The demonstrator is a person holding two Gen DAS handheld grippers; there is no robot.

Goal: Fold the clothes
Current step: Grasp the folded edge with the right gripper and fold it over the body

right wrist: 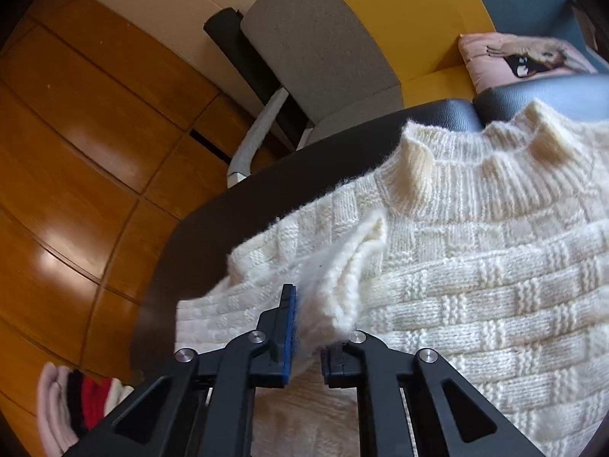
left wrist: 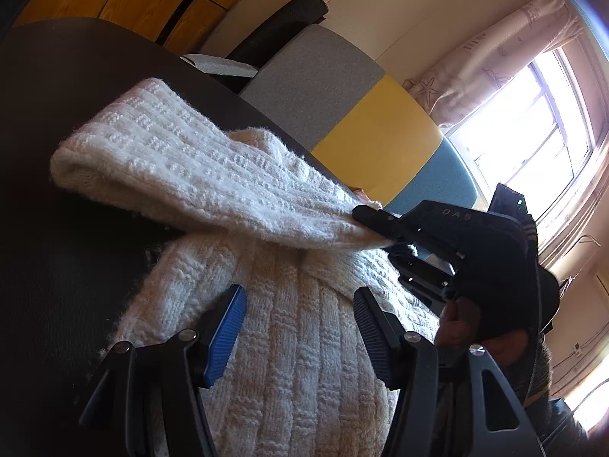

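- Cream sweater lay flat on dark bench, collar far from right tool.
- Sleeve ran long-axis from bench edge to right tool, clamped on cuff.
- Left tool hovered open above sweater body, gripping nothing; right nearer sleeve.

The sweater lies on the table, collar at the far edge, its sleeve drawn across the body. The right gripper pinches the cuff; the left gripper hangs over the body. Behind the table stands a sofa with a cushion. Clothes lie left.
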